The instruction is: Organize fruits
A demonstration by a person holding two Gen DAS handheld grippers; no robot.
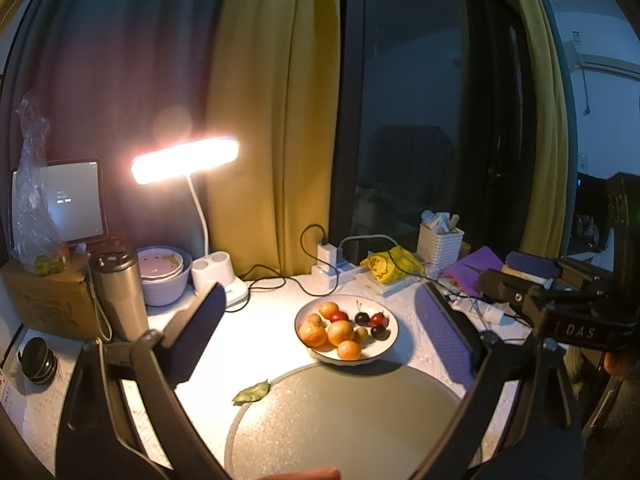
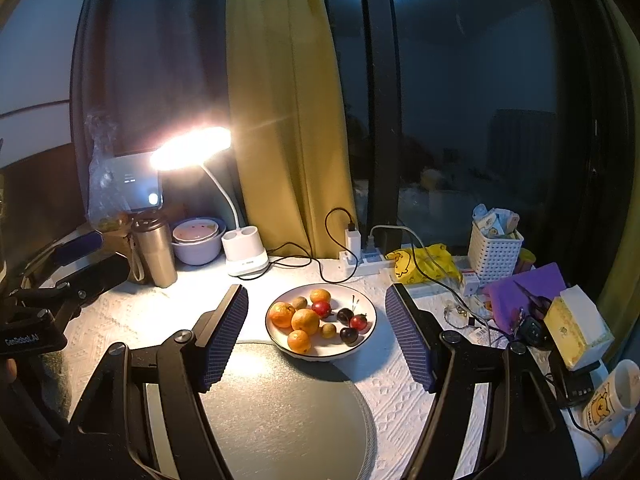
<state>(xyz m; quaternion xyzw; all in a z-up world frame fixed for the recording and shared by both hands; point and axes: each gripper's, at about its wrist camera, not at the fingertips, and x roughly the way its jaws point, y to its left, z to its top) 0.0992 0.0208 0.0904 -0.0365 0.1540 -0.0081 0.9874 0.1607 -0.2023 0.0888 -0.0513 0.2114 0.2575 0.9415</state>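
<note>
All the fruit sits together in the shallow white dark-rimmed ceramic plate [image 2: 366, 330] in the middle of the white textured desk [image 2: 400, 384]: four round orange citrus fruits [image 2: 305, 321], small tan-green fruits [image 2: 329, 329], a glossy red one [image 2: 321, 308], and dark and red cherries [image 2: 349, 335] to the right side. In front of it lies a bare round grey speckled tray [image 2: 280, 420] with nothing on it, a dry green leaf [image 1: 252, 393] at its edge.

Both grippers hang short of the plate with nothing between the pads: the left gripper [image 1: 320, 336] spread wide, the right gripper [image 2: 316, 336] likewise gaping, framing the plate. That fits either fruit waiting to be sorted out of the plate or fruit already gathered into it; I can't tell which from here. Any pick would call for a gentle pinch on one fruit without nudging its neighbours, since they lie touching.

Further back, stacked pale lilac bowls [image 2: 198, 240] seem empty, though glare from the lamp makes that uncertain; a white woven basket [image 2: 494, 254] holds small packets.
</note>
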